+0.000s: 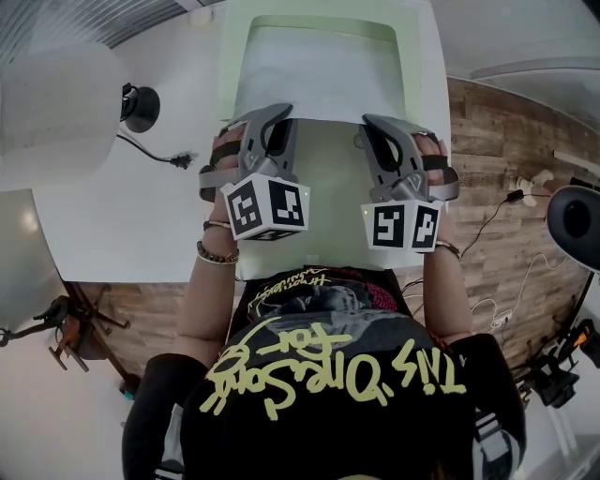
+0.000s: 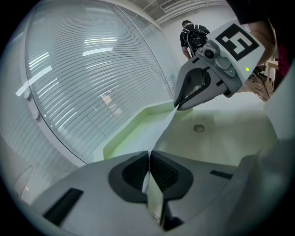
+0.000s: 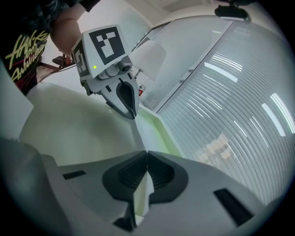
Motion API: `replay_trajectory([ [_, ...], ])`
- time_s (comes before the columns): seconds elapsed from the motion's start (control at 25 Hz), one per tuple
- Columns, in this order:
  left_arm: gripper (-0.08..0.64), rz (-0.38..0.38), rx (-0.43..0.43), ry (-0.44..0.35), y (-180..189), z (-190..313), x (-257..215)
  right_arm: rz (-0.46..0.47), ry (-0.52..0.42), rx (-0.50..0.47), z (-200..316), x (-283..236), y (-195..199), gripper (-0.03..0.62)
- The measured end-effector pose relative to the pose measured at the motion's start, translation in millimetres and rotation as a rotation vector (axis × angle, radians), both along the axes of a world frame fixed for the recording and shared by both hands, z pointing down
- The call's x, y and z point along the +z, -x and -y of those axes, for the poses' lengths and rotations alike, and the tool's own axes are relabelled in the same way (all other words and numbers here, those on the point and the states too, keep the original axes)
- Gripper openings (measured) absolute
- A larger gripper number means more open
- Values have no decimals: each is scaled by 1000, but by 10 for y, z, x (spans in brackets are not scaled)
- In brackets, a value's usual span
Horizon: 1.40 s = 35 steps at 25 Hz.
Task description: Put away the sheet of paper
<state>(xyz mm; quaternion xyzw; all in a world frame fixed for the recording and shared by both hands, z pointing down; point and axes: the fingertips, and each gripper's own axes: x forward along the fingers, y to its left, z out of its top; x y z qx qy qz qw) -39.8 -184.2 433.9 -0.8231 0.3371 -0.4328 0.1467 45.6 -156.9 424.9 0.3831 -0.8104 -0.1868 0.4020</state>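
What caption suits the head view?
Left gripper and right gripper shut on the sheet of paper over a white table.

From the head view, my left gripper (image 1: 277,117) and right gripper (image 1: 380,127) cover the near edge of the thin white sheet of paper (image 1: 319,75), so I can't see there where my jaws meet it. My arms and chest hide the near end of the pale green tray (image 1: 319,21). At the right edge a black round thing (image 1: 574,220) is cut off, and I can't tell what it is. In the left gripper view the sheet's end vanishes between my pads. A person (image 2: 193,37) far off is too small to make out, as is a small round spot (image 2: 198,128). In the right gripper view a small red-and-white thing (image 3: 141,88) sits half behind my left gripper, unreadable.
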Motion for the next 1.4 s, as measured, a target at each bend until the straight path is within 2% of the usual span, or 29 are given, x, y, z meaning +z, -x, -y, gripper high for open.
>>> replay_trajectory([
  [1.4, 11, -34, -85, 18, -19, 244, -45, -6, 4, 0, 240, -36, -29, 9],
])
